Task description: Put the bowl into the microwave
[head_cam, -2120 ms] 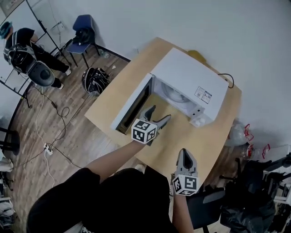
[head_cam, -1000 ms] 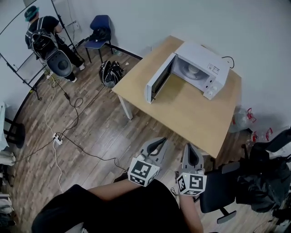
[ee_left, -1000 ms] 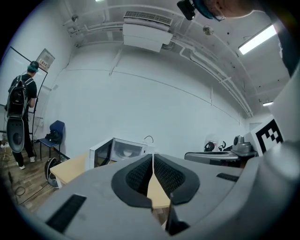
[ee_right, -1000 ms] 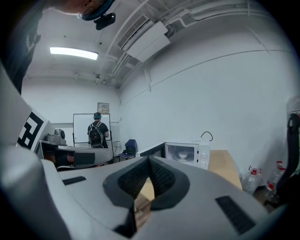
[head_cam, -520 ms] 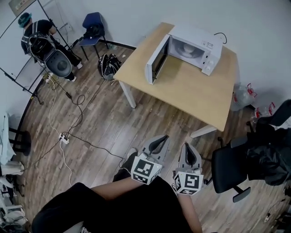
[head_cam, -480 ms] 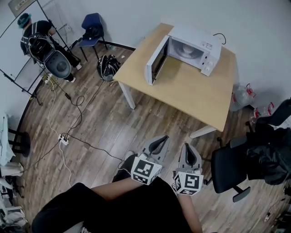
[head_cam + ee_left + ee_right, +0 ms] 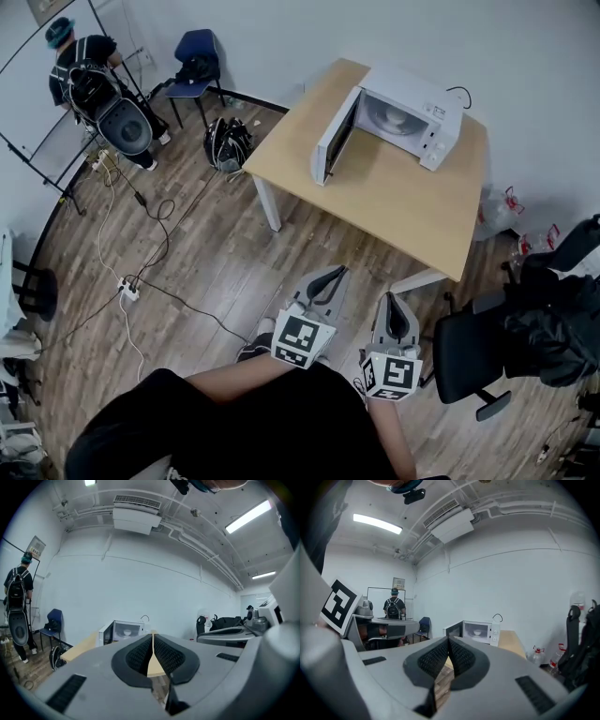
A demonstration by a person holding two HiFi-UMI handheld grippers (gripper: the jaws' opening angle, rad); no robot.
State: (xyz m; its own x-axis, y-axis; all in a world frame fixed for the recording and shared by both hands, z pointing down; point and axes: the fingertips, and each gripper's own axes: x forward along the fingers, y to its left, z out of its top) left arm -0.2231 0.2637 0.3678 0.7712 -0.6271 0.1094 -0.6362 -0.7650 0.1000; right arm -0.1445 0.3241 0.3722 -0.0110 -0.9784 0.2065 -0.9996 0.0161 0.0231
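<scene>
- Table (image 7: 403,202) stands against the far wall.
- Microwave (image 7: 410,114) sits on the table's far end, its door (image 7: 335,150) swung open to the left.
- Bowl (image 7: 477,632) sits inside the microwave.
- Backpack (image 7: 228,145) lies on the floor left of the table, with the chair (image 7: 195,56) behind it.
- Office chair (image 7: 469,352) stands at the table's near right corner.
- Left gripper (image 7: 333,273) and right gripper (image 7: 396,299) are side by side over the floor, well apart from the table.
</scene>
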